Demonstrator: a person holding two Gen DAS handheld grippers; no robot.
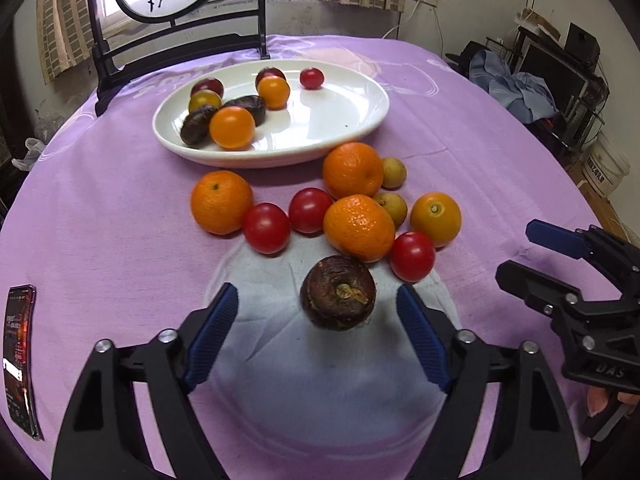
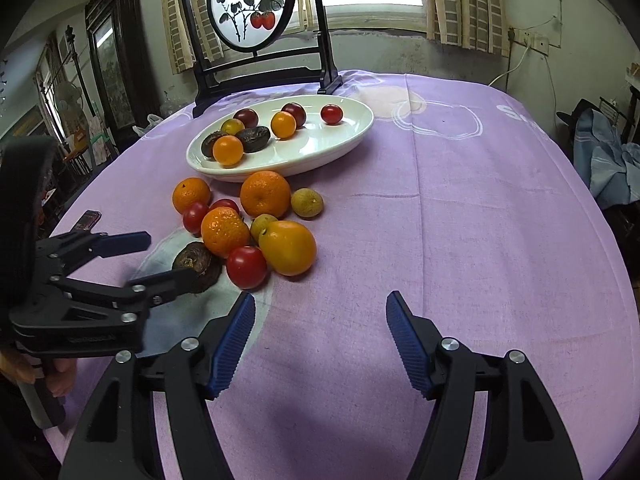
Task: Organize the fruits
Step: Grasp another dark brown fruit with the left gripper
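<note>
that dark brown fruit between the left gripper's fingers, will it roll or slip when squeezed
The dark brown fruit looks round and squat, so it may roll on the cloth if only one finger touches first. Its rough, wrinkled skin probably grips the ribbed blue pads well. The open left gripper straddles it; nudging it could disturb the orange behind.

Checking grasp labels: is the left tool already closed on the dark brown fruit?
No: in the left wrist view the left tool is open, its blue pads clear on both sides of the dark brown fruit.
</note>
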